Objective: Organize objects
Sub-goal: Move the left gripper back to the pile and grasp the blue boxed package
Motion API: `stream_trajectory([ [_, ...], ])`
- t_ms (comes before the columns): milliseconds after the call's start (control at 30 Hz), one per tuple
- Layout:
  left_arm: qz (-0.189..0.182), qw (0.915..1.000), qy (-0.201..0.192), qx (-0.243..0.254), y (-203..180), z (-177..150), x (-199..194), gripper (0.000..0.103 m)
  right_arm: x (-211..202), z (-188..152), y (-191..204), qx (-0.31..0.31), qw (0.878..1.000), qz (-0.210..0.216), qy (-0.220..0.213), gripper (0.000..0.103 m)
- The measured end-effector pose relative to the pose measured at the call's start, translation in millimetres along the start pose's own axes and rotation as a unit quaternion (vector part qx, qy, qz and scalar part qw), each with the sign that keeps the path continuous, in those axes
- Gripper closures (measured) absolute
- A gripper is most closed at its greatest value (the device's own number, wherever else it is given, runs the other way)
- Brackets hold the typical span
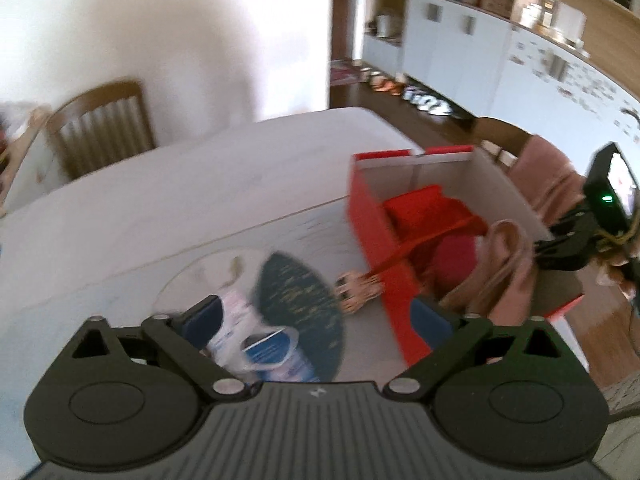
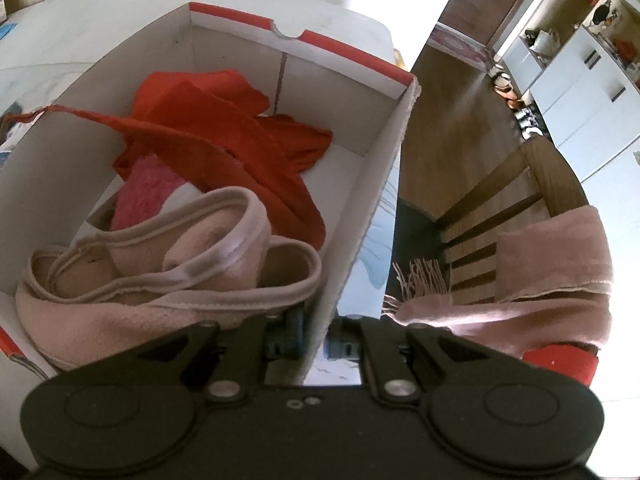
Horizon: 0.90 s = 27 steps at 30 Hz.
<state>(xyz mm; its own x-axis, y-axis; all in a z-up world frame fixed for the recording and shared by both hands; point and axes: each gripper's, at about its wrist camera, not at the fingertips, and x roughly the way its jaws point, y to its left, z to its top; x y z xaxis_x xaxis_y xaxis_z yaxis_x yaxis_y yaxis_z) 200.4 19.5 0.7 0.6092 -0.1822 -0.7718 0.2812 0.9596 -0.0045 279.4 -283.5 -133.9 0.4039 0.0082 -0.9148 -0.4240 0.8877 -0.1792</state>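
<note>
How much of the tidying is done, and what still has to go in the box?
Done: the red cloth, a pink item and the pink slippers already lie in the red box. In hand: nothing clearly; the left gripper is open above the table, and the right gripper straddles the box's wall. Left: the dark patterned piece, a white and blue packet and a small striped thing remain on the table.

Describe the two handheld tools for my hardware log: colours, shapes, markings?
Left tool: black linkage arms, silver pivot pins, blue pads, round housings, ribbed grey body with a small white logo. Right tool: the same black build, blue pads, two small screws. Its rear shows a green light.
</note>
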Motion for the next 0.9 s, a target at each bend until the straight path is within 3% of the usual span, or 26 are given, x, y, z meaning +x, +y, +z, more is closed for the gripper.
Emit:
stream_trajectory([
  [200,0.036,0.9986,0.022,-0.032,35.4,-37.8,2.4,0.000,0.7,0.7,-0.7,-0.001,1.000,0.000,0.000,0.095],
  [367,0.035,0.9976,0.043,-0.041,41.7,-67.3,11.1,0.000,2.3,1.2,-2.7,-0.004,1.000,-0.001,-0.001,0.095],
  [533,0.026,0.9988,0.038,-0.016,22.6,-74.6,30.3,0.000,5.1,1.5,-3.2,-0.005,1.000,-0.005,0.001,0.095],
  [667,0.026,0.9978,0.059,-0.014,4.8,-78.9,60.9,0.000,6.1,0.9,-3.1,-0.006,1.000,-0.006,0.001,0.095],
  [900,0.030,0.9955,0.080,-0.040,-4.8,-76.1,100.9,0.000,6.1,0.3,-1.9,-0.004,1.000,-0.006,0.000,0.095],
])
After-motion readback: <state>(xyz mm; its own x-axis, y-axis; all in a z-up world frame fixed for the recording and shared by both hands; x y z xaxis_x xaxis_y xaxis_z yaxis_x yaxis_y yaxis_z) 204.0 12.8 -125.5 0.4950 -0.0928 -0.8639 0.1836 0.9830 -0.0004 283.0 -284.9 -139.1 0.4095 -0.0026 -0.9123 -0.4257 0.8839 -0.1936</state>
